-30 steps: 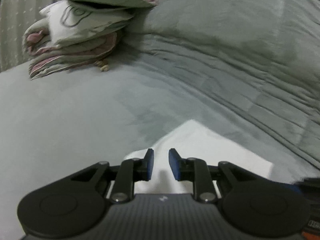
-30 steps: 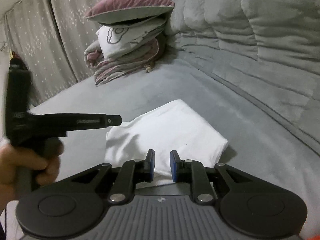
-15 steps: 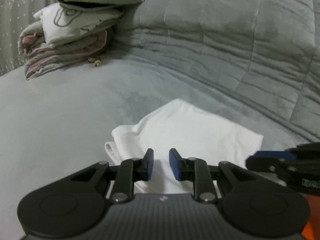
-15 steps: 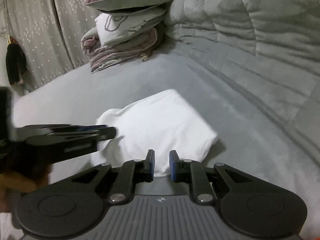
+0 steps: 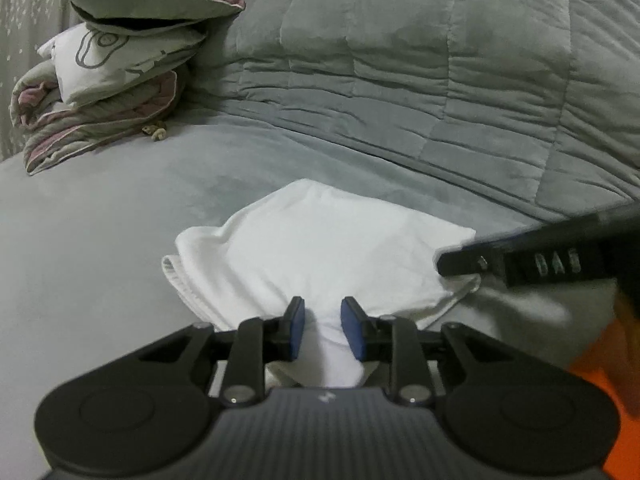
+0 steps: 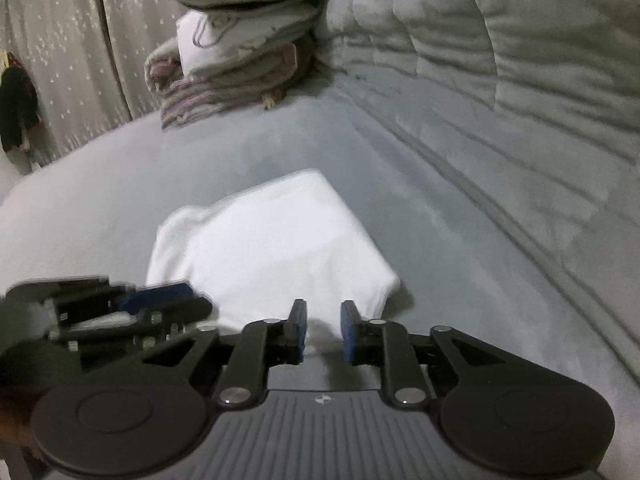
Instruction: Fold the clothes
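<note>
Already folded, the soft, light white garment (image 5: 320, 248) lies mid-frame; best pinched at its layered left edge; left gripper (image 5: 321, 330) and right gripper (image 6: 323, 330) narrowly parted, holding nothing.

One folded white garment (image 5: 320, 248); two grippers; perhaps two pillows (image 5: 132, 28).

A grey bed (image 5: 100, 248) carries a folded white garment (image 5: 320, 248) at its middle, a stack of folded bedding and pillows (image 5: 116, 68) at ten o'clock, and a quilted grey blanket (image 5: 440, 80) from twelve to three o'clock.
</note>
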Available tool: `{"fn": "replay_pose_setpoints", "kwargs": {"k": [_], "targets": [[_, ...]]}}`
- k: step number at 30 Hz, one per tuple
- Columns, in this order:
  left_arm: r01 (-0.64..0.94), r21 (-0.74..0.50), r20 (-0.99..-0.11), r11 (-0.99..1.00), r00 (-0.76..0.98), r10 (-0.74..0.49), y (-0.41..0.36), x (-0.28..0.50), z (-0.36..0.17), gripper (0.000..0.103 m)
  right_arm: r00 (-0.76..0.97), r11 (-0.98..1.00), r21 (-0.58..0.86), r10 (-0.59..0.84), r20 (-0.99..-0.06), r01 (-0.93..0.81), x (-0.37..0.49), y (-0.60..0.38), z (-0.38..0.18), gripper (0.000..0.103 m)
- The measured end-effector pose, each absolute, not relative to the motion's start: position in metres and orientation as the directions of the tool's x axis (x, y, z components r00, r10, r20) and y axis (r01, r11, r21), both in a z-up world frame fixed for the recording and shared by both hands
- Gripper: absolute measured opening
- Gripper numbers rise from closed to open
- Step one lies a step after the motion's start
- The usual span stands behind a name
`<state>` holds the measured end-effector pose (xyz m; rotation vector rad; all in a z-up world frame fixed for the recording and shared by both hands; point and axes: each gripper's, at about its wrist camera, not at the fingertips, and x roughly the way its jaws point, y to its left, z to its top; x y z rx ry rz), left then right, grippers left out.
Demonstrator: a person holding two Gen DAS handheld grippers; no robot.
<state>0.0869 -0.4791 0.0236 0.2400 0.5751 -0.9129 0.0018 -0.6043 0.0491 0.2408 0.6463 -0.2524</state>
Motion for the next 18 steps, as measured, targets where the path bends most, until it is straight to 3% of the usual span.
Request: {"fn": "replay_pose_setpoints", "kwargs": {"k": [5,8,14,16,18], "targets": [[0.815,-0.035,-0.556,0.579,0.465,-0.689,-0.477,0.079,0.024,0.036,0.794,0.964,0.137,-0.102,-0.599,0.227,0.031,-0.591,0.061,0.029],[0.792,-0.148,-0.535,0.592,0.439,-0.722,-0.461,0.097,0.035,0.039,0.798,0.978,0.147,-0.029,-0.602,0.147,0.048,-0.585,0.06,0.029],[0.601,-0.324,-0.517,0.731,0.534,-0.669,-0.439,0.184,0.052,0.053,0.808,0.965,0.176,-0.054,-0.587,0.193,0.051,-0.609,0.06,0.029],[0.516,-0.417,-0.552,0.749,0.51,-0.659,-0.437,0.214,0.044,0.054,0.812,0.964,0.174,-0.065,-0.58,0.202,0.062,-0.617,0.064,0.029],[0.511,-0.423,-0.56,0.748,0.502,-0.659,-0.441,0.218,0.038,0.053,0.806,0.962,0.155,-0.094,-0.584,0.225,0.08,-0.627,0.066,0.029]]}}
